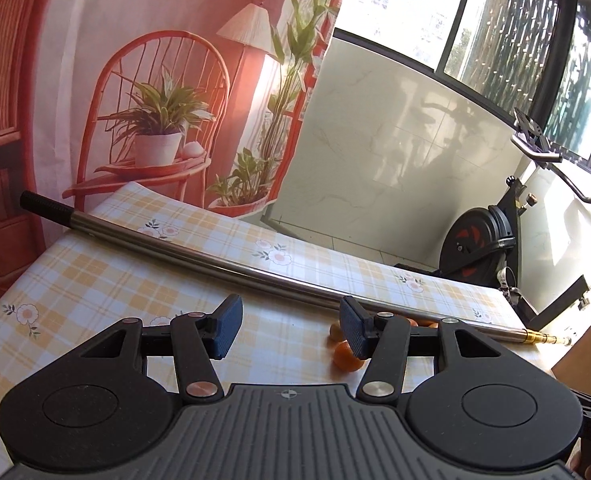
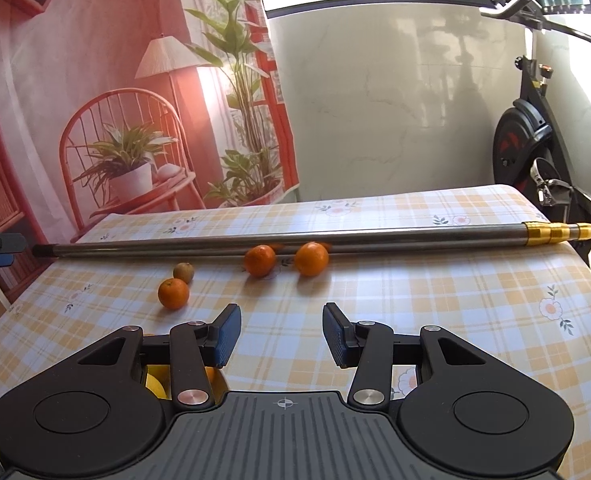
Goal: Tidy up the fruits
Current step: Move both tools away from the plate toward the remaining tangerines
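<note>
Three oranges (image 2: 173, 293) and one kiwi (image 2: 184, 272) near one pole (image 2: 287, 239).

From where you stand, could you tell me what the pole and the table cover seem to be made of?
The pole looks like bare metal, probably steel: a grey, shiny tube with streak reflections, gold-coloured rings at one end and a black ribbed grip at the other. The table cover looks like wipeable plastic or oilcloth, printed with checks and flowers; it lies smooth with a slight sheen.

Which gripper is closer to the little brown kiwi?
Probably the right. The right gripper faces the kiwi, which lies ahead and to its left on the table. The left gripper doesn't see it; it sits off the table's left edge.
</note>
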The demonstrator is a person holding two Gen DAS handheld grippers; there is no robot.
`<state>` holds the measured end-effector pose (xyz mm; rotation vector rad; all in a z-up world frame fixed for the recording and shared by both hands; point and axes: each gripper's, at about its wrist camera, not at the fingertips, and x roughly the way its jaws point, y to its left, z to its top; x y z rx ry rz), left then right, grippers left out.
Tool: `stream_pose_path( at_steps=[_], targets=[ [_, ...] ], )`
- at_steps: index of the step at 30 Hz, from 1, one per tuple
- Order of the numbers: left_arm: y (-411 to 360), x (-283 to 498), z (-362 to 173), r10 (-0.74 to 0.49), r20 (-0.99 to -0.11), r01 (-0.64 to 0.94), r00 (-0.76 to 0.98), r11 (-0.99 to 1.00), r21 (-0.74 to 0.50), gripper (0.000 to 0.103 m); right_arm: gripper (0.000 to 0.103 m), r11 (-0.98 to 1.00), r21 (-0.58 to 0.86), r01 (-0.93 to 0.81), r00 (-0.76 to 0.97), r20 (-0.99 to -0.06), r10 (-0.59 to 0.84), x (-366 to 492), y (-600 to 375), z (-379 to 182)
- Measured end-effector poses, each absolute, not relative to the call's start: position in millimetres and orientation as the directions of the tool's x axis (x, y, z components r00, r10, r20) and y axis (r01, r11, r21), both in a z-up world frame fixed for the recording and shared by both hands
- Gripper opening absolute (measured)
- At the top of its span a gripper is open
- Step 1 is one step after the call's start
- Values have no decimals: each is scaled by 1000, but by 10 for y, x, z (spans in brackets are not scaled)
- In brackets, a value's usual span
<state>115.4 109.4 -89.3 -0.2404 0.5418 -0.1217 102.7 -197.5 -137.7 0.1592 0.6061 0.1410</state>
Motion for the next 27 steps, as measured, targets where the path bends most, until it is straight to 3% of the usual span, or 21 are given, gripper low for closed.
stream_pose_path(
  at_steps=[17, 27],
  targets=[
    [993, 1447, -832, -126, -482, 62, 867, 987, -146, 56, 42, 986, 132, -105, 833, -530, 160, 1474, -2052, -1354],
    [859, 1766, -1121, -162, -563, 91, 810, 984, -151, 55, 42, 983, 119, -144, 805, -563, 186, 2121, -2030, -1584]
  ],
)
